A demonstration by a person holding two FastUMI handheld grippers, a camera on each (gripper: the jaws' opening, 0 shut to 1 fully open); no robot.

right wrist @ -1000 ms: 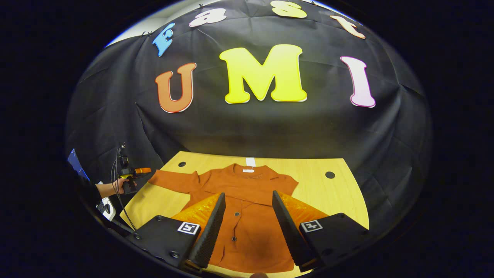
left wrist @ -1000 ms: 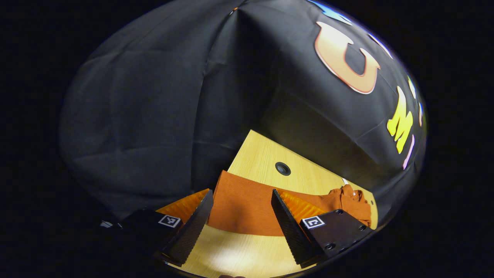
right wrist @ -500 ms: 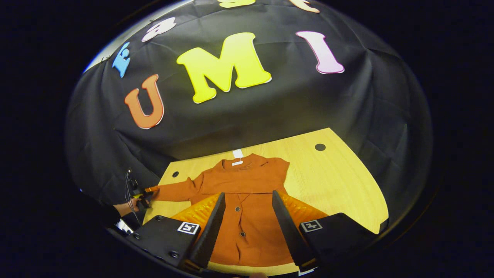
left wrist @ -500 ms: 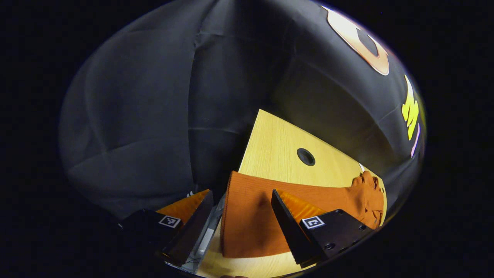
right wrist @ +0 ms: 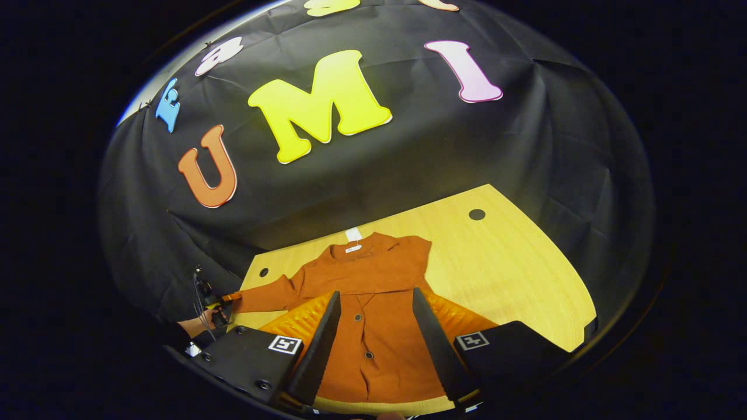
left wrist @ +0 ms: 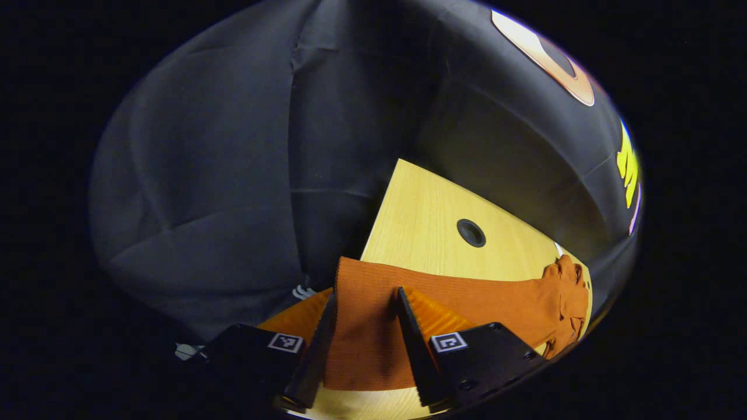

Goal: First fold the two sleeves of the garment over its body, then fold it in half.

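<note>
A: Since 0.5 s ago the left gripper (left wrist: 363, 344) narrowed from wide to tight around the sleeve (left wrist: 408, 291). Both fingers flank the cuff end; contact looks likely, can't confirm the press.

B: Right gripper (right wrist: 373, 344)?

A: Jaws wide, holding nothing, low centre of the right gripper view, above the shirt (right wrist: 373, 303) front with its buttons.

B: Shirt location and axis?

A: Flat on the table (right wrist: 513, 262), centre of the right gripper view. Long axis runs collar at upper centre to hem at the bottom edge. Left sleeve sticks out toward lower left, ending at the far gripper and a hand (right wrist: 201, 318). Right sleeve lies folded across the chest.

B: Anything nearby?

A: Table holes (left wrist: 471, 233) beyond the sleeve, a white tag (right wrist: 353, 235) by the collar, cables at the hand. Nothing on the sleeve's path.
</note>
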